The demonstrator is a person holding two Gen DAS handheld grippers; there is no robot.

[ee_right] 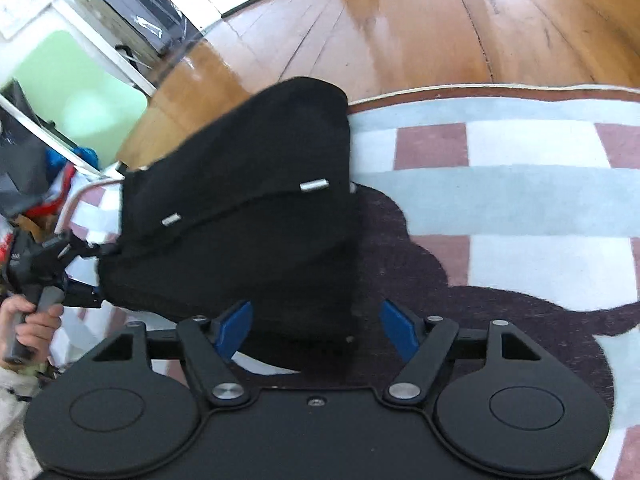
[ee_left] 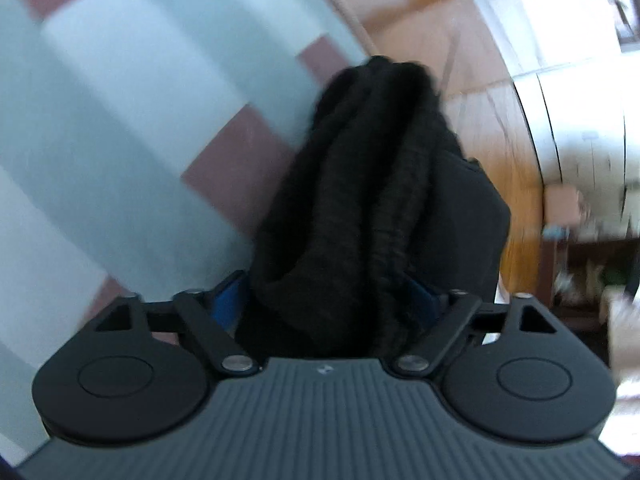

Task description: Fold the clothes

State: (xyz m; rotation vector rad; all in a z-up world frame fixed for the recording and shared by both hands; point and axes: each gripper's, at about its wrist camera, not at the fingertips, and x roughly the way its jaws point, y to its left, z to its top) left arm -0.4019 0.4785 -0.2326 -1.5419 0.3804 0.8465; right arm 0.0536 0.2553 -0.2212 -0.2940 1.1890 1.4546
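Two tools are at work on one black garment (ee_left: 360, 180), which is bunched into a thick roll above the checked rug (ee_right: 520, 200), close to its edge by the wooden floor (ee_right: 440, 40). The left tool (ee_left: 328, 300) stands wide with the roll filling the whole gap between its blue pads; because that view is blurred, it cannot be told whether the pads press on the cloth or merely flank it. The right tool (ee_right: 318, 326) is spread wide and nothing is gripped by it: the near end of the garment lies between its fingers, but the right-hand pad is clear of the cloth.

Several risks are judged from this. If the roll is only loosely held on the left, it could slide out and the folds made so far could be lost. The layers could be caught unevenly if the right tool is closed on so bulky a mass. The metal-tipped drawstrings (ee_right: 314, 185) hang loose and could be trapped inside a fold or snagged by a finger.
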